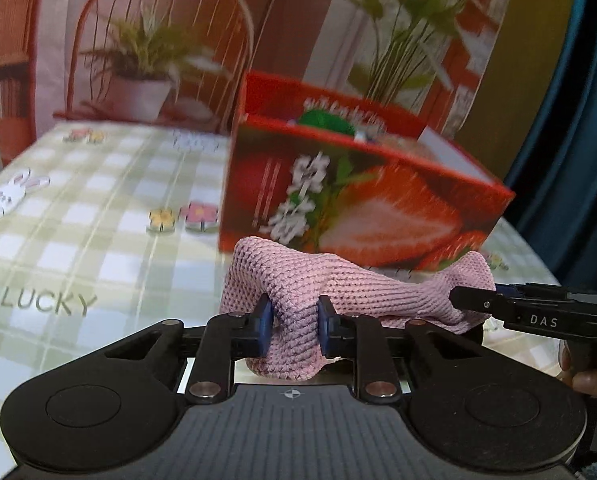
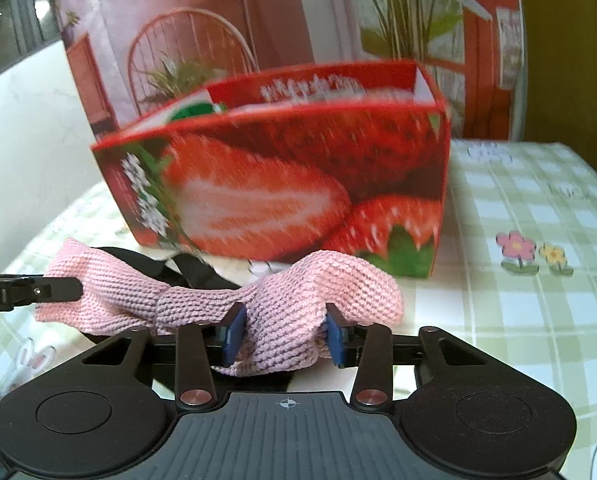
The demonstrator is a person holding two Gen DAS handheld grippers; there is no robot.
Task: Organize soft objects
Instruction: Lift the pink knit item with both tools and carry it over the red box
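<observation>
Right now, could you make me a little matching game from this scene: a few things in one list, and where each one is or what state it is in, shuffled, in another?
Things:
1. pink knitted cloth
2. strawberry box
3. green thing
4. flower stickers

Places or states:
A. inside the box, only its top showing
B. flat on the checked tablecloth
C. pinched at both ends, one gripper each: left gripper, right gripper
D. standing open-topped behind the cloth

Pairs: 1-C, 2-D, 3-A, 4-B
</observation>
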